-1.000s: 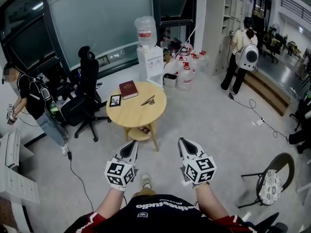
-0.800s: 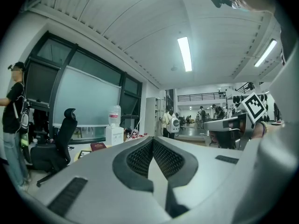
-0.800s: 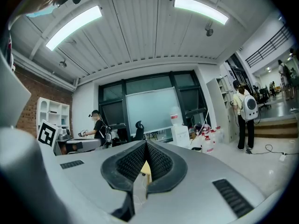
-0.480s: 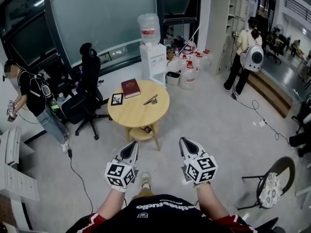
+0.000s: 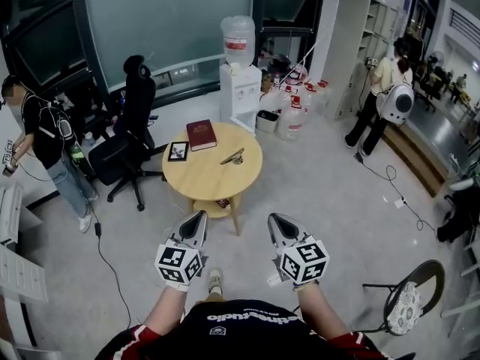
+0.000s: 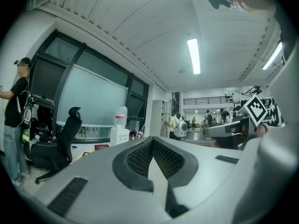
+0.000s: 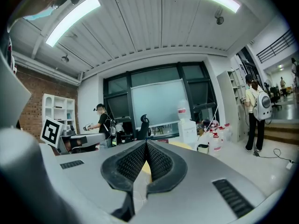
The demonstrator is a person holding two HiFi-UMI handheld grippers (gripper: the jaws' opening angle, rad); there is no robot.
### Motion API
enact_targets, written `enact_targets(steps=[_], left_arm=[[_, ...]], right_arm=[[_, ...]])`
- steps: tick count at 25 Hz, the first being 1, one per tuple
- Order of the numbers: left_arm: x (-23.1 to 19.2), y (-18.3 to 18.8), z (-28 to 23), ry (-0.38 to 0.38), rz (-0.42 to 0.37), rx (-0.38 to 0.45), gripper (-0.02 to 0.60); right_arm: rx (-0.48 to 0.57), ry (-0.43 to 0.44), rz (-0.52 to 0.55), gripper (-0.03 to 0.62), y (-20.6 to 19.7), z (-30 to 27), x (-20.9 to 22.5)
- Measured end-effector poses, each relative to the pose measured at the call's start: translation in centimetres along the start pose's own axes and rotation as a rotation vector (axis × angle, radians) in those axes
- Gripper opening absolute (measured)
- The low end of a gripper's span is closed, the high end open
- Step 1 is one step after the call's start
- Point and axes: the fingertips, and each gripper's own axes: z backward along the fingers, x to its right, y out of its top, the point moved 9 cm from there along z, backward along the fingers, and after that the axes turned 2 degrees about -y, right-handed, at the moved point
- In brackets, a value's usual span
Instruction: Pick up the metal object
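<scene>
The metal object (image 5: 232, 157), a slim silvery piece, lies on the round wooden table (image 5: 204, 180), right of centre. A dark red book (image 5: 201, 135) and a small black picture frame (image 5: 178, 151) lie on the same top. My left gripper (image 5: 196, 220) and right gripper (image 5: 276, 222) hover side by side over the floor, short of the table's near edge, both pointing at it. Each is shut, and nothing sits between its black pads. In the left gripper view the jaws (image 6: 153, 138) meet at the tip; the right gripper view shows the same (image 7: 146, 142).
A black office chair (image 5: 133, 135) stands left of the table, and a person (image 5: 45, 150) beyond it. A water dispenser (image 5: 240, 85) and several water bottles (image 5: 289, 115) are behind. A backpack-wearing person (image 5: 390, 100) stands far right. A metal chair (image 5: 409, 300) sits near right. A cable (image 5: 112, 265) crosses the floor.
Both grippers have moved together a little towards the table, which now looks slightly nearer. They stay shut and empty. The person at the left has shifted slightly.
</scene>
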Motion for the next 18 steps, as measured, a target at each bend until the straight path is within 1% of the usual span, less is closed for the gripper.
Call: enact_targets(steps=[7, 14, 18], left_arm=[[-3.8, 0.6, -3.7, 0.009, 0.016, 0.010, 0.017], [-7.7, 1.4, -8.1, -0.023, 0.032, 0.006, 0.017], [-10.1, 1.9, -10.0, -0.037, 0.029, 0.011, 0.017]], right_arm=[[0.004, -0.012, -0.025, 0.029, 2.0, -4.4, 2.0], [-0.012, -0.037, -0.017, 0.029, 3.6, -9.2, 3.1], [-0.003, -0.049, -0.017, 0.029, 4.4, -12.0, 3.5]])
